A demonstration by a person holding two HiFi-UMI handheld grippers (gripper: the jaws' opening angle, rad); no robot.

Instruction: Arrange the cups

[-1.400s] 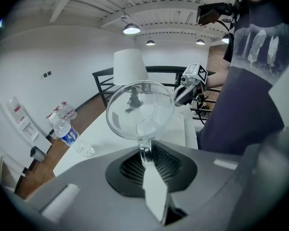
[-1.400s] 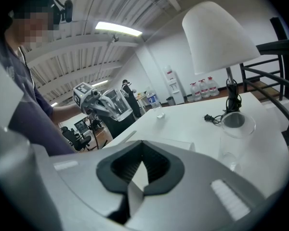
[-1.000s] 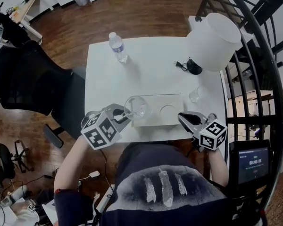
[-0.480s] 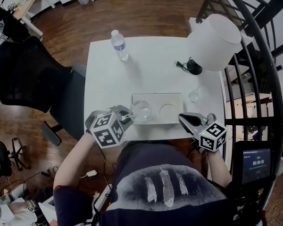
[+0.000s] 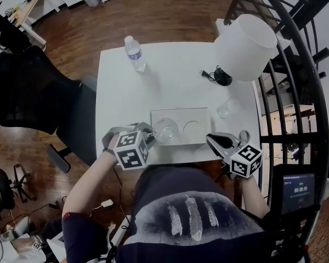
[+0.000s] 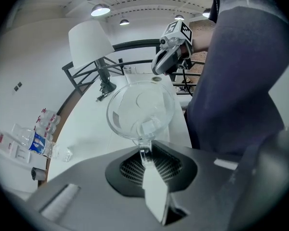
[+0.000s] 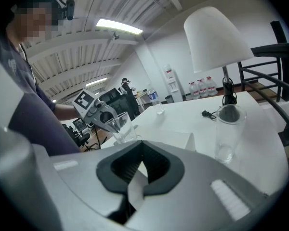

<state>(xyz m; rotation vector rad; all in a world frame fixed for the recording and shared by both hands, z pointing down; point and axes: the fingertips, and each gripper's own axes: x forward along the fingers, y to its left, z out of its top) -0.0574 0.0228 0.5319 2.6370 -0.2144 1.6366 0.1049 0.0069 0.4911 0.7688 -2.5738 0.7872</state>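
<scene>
My left gripper (image 5: 149, 138) is shut on the rim of a clear glass cup (image 5: 165, 129), which it holds slightly tilted over the left end of a white rectangular mat (image 5: 198, 114). In the left gripper view the cup (image 6: 140, 110) fills the middle, its rim pinched between the fingertips (image 6: 145, 154). A second clear cup (image 5: 225, 109) stands upright on the table to the right of the mat, also seen in the right gripper view (image 7: 227, 134). My right gripper (image 5: 211, 139) hovers at the table's near edge, shut with nothing in it (image 7: 136, 178).
A white lamp (image 5: 245, 46) with a black base and cord stands at the back right. A plastic water bottle (image 5: 135, 54) stands at the back left. The white table (image 5: 170, 81) has a black chair (image 5: 38, 95) to its left and a black railing (image 5: 301, 92) to its right.
My left gripper has come down and a little to the right with the cup, closer to the mat's left end. The right gripper has stayed in place.
</scene>
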